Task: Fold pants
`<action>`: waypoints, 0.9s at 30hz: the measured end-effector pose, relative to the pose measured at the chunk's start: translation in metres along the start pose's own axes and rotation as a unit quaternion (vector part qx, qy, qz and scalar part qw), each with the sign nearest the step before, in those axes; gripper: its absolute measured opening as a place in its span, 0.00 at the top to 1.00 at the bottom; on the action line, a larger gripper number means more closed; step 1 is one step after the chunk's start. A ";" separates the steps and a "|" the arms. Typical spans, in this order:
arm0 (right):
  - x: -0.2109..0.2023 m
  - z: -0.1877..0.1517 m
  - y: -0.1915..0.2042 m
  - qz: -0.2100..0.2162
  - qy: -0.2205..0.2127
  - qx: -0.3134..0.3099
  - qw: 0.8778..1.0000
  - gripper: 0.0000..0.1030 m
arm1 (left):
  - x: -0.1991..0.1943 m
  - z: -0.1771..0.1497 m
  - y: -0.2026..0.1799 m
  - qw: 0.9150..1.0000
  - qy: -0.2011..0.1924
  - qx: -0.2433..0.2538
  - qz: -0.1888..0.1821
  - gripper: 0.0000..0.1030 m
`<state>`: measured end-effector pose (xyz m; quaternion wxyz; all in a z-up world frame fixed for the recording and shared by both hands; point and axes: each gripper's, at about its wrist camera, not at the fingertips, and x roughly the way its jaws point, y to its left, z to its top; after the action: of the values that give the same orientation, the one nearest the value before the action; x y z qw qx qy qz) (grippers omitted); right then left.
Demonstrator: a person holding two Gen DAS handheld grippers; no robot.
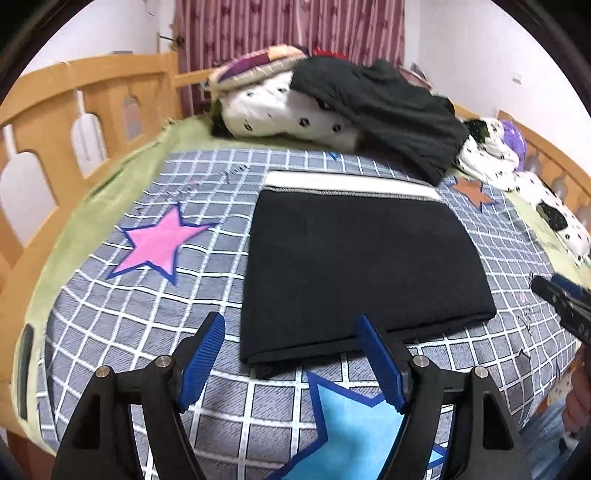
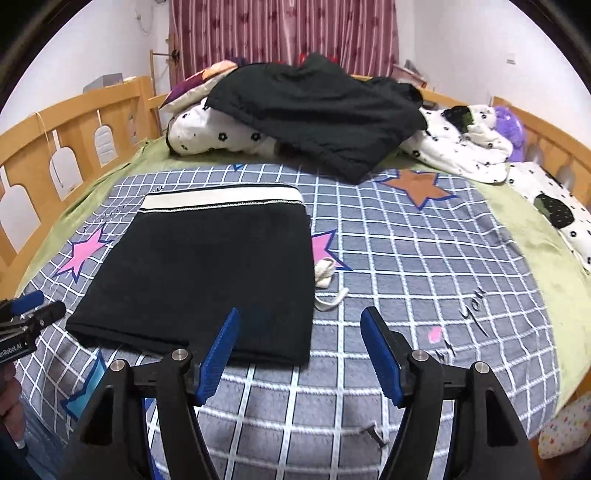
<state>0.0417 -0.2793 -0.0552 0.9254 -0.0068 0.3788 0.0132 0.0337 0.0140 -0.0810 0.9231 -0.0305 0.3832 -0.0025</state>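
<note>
Black pants [image 1: 354, 266] with a white waistband [image 1: 351, 184] lie folded into a flat rectangle on the checked blanket [image 1: 147, 314]. My left gripper [image 1: 291, 325] hovers open above their near edge, nothing between its blue pads. In the right wrist view the same pants [image 2: 207, 273] lie left of centre, a white drawstring [image 2: 328, 284] poking out at their right side. My right gripper [image 2: 299, 325] is open over the pants' near right corner, holding nothing. Each gripper's tip shows in the other's view: the right gripper [image 1: 561, 299] at the right edge, the left gripper [image 2: 33, 310] at the left edge.
A second black garment [image 1: 384, 107] is draped over a white flowered quilt [image 1: 280, 110] and pillows at the far end of the bed. A wooden rail [image 1: 74, 110] runs along the left and right sides. A red curtain [image 2: 284, 29] hangs behind.
</note>
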 end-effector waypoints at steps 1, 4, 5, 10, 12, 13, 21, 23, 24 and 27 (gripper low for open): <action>-0.004 -0.001 -0.001 -0.001 -0.002 0.001 1.000 0.34 | -0.005 -0.001 0.001 1.000 -0.005 -0.003 0.000 0.29; -0.019 -0.011 0.002 -0.009 -0.008 -0.007 1.000 0.31 | -0.020 -0.008 0.002 1.000 -0.024 -0.003 0.010 0.28; -0.024 -0.015 0.002 -0.010 -0.011 -0.010 1.000 0.28 | -0.023 -0.011 0.001 1.000 -0.027 -0.003 0.013 0.28; -0.047 -0.034 0.010 -0.012 -0.028 -0.020 0.999 0.07 | -0.041 -0.031 -0.001 0.999 -0.039 0.000 0.013 0.27; -0.052 -0.041 0.011 -0.010 -0.027 -0.017 0.999 0.06 | -0.049 -0.039 -0.003 0.999 -0.042 -0.001 0.011 0.25; -0.054 -0.043 0.011 -0.005 -0.025 -0.014 1.000 0.06 | -0.052 -0.042 -0.004 0.999 -0.044 0.000 0.010 0.25; -0.064 -0.061 0.013 -0.004 -0.024 -0.005 1.000 0.06 | -0.065 -0.057 -0.007 0.999 -0.051 0.001 0.015 0.22; -0.066 -0.065 0.012 -0.007 -0.024 -0.005 1.000 0.06 | -0.066 -0.059 -0.008 0.998 -0.052 0.005 0.018 0.22; -0.067 -0.065 0.012 -0.008 -0.025 -0.006 1.000 0.06 | -0.066 -0.060 -0.010 0.998 -0.052 0.007 0.020 0.22; -0.071 -0.066 0.011 -0.010 -0.030 -0.006 0.999 0.06 | -0.068 -0.061 -0.013 0.998 -0.055 0.013 0.022 0.22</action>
<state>-0.0555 -0.2713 -0.0528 0.9362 -0.0153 0.3510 0.0064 -0.0575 0.0000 -0.0752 0.9431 -0.0102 0.3320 0.0145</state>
